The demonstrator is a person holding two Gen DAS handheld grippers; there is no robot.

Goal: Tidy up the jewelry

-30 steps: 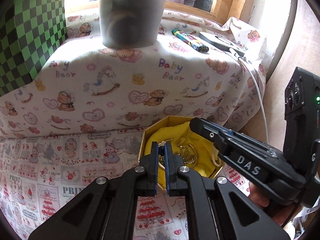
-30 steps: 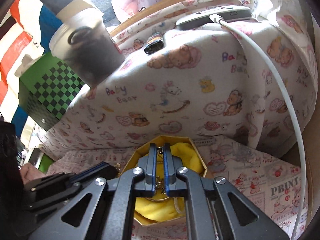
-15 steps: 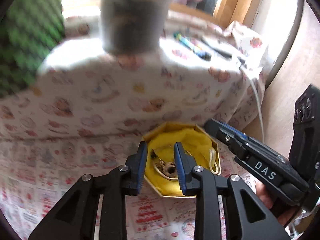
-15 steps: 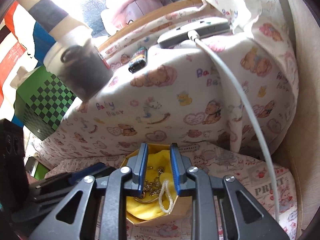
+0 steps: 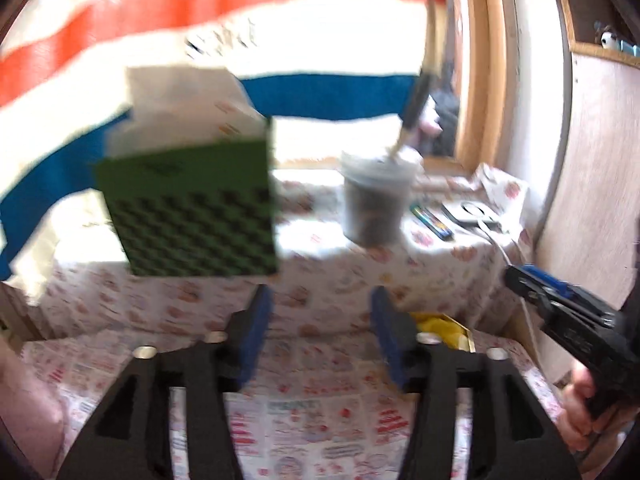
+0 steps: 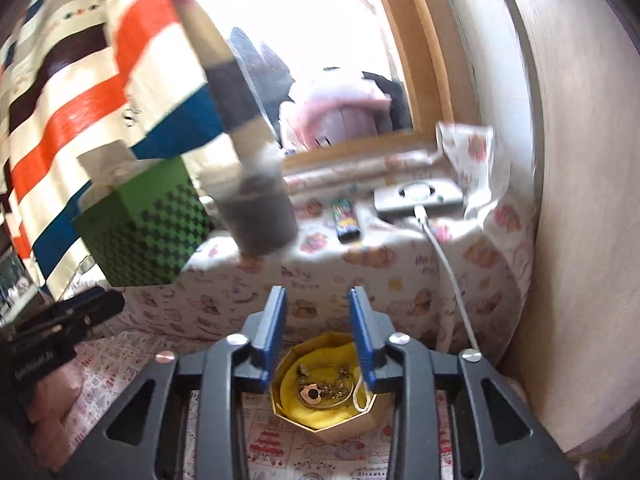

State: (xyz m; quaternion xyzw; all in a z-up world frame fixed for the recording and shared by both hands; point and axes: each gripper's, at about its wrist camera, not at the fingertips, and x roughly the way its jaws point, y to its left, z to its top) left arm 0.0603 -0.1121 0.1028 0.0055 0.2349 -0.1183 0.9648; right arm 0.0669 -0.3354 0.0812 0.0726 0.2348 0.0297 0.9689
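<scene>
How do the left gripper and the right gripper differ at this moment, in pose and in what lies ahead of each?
The left gripper looks out over the patterned cloth, with the gold octagonal box lined in yellow fabric off to its right; the right gripper sits above that box, with the jewelry in view. The left view is blurred, the right sharper. Both are open and hold nothing.

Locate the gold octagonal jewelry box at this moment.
In the right wrist view the gold octagonal jewelry box sits low and central on the printed cloth, just beyond the open right claw, below the ledge with the green checkered box.
</scene>
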